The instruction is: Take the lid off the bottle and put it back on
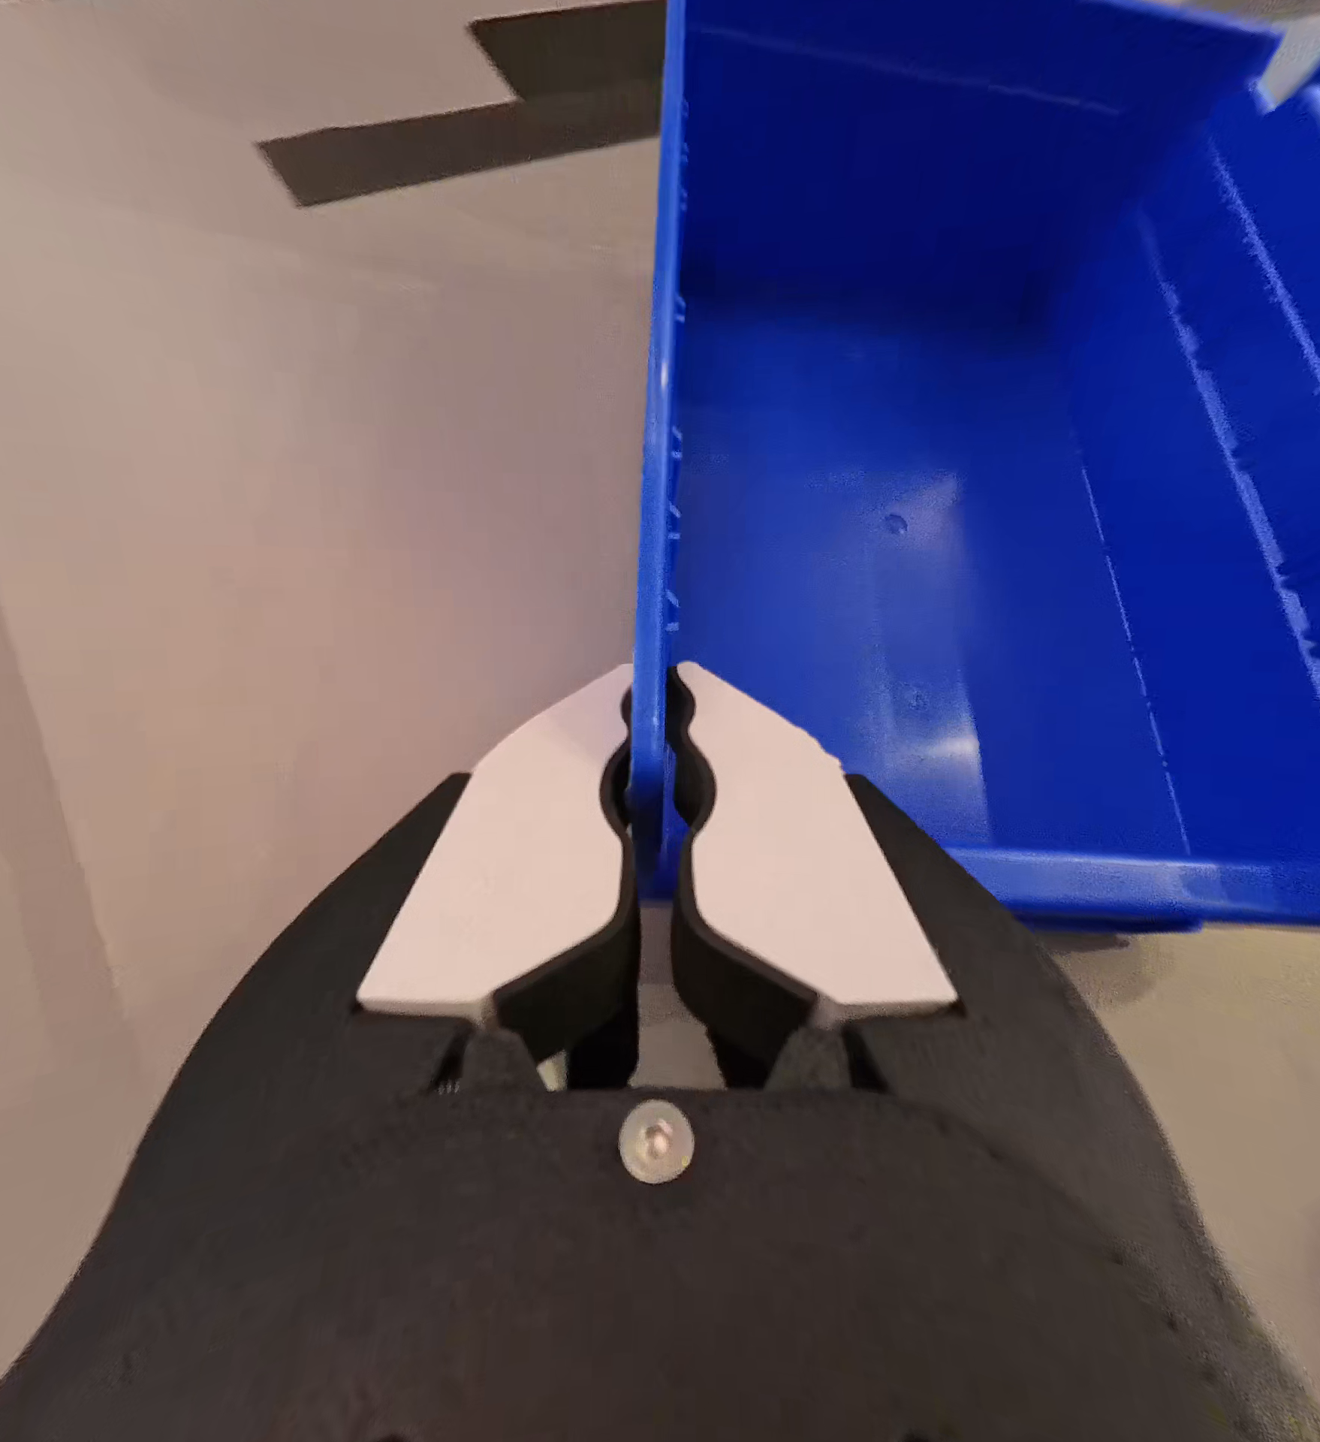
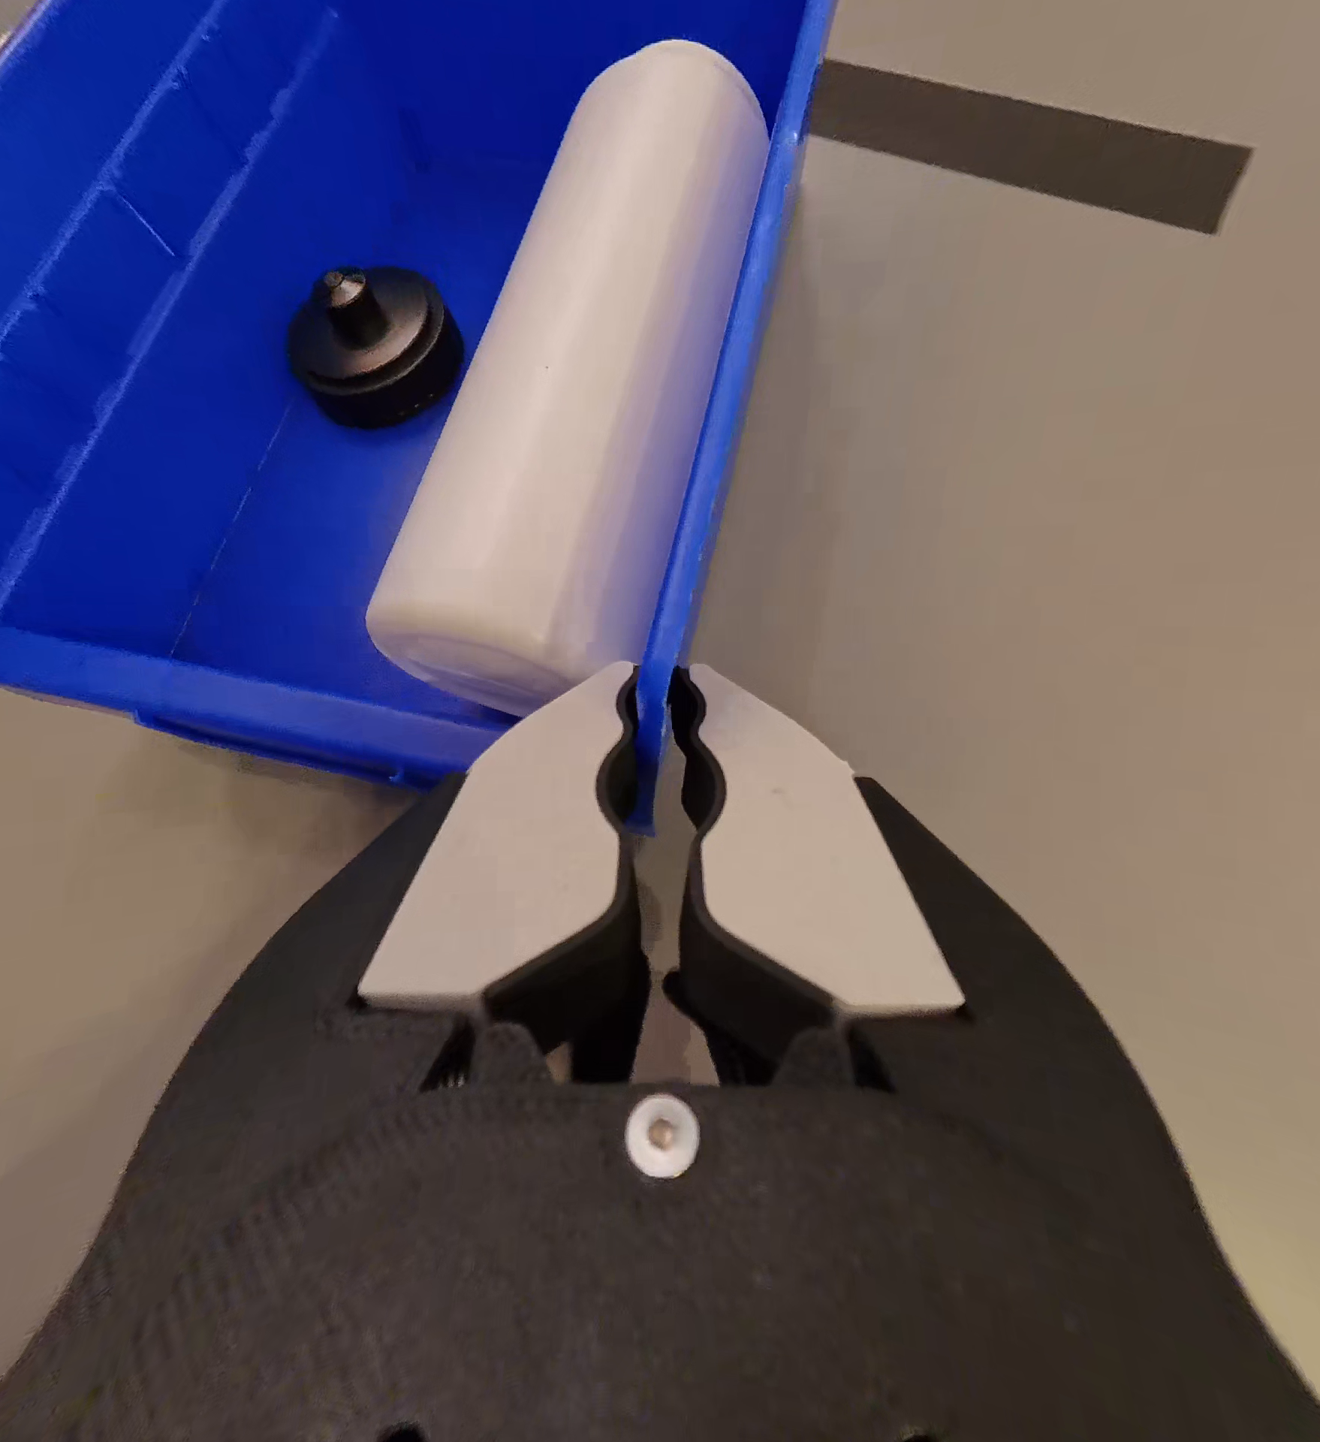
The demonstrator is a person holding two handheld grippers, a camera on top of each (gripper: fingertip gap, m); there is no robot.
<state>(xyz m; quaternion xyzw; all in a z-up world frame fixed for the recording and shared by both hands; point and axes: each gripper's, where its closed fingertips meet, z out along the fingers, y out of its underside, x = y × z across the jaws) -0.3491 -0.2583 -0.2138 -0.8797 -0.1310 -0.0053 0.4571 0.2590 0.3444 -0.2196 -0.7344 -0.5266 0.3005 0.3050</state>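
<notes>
Both grippers pinching blue bin (image 2: 134, 390) walls, lid off.
Left gripper (image 1: 651, 687) & right gripper (image 2: 655, 687) each clamp a wall; white bottle (image 2: 587, 374) lies inside w/ black lid (image 2: 376, 351) beside it. Risk: tilting the bin rolls the bottle.

we see a bright blue bin (image 1: 953, 546), the same saturated blue on its walls, ribs and floor, with paler sheen where light hits. in it lies a plain milky white bottle (image 2: 563, 390), unpatterned, and beside it a matte black lid (image 2: 376, 359). our left tool (image 1: 653, 679) and our right tool (image 2: 661, 679) share one scheme: light grey finger plates edged in black, on black textured bodies, each with a silver screw. the tabletop (image 2: 1031, 546) is a flat beige-grey, crossed by dark grey tape strips (image 2: 1031, 148).
</notes>
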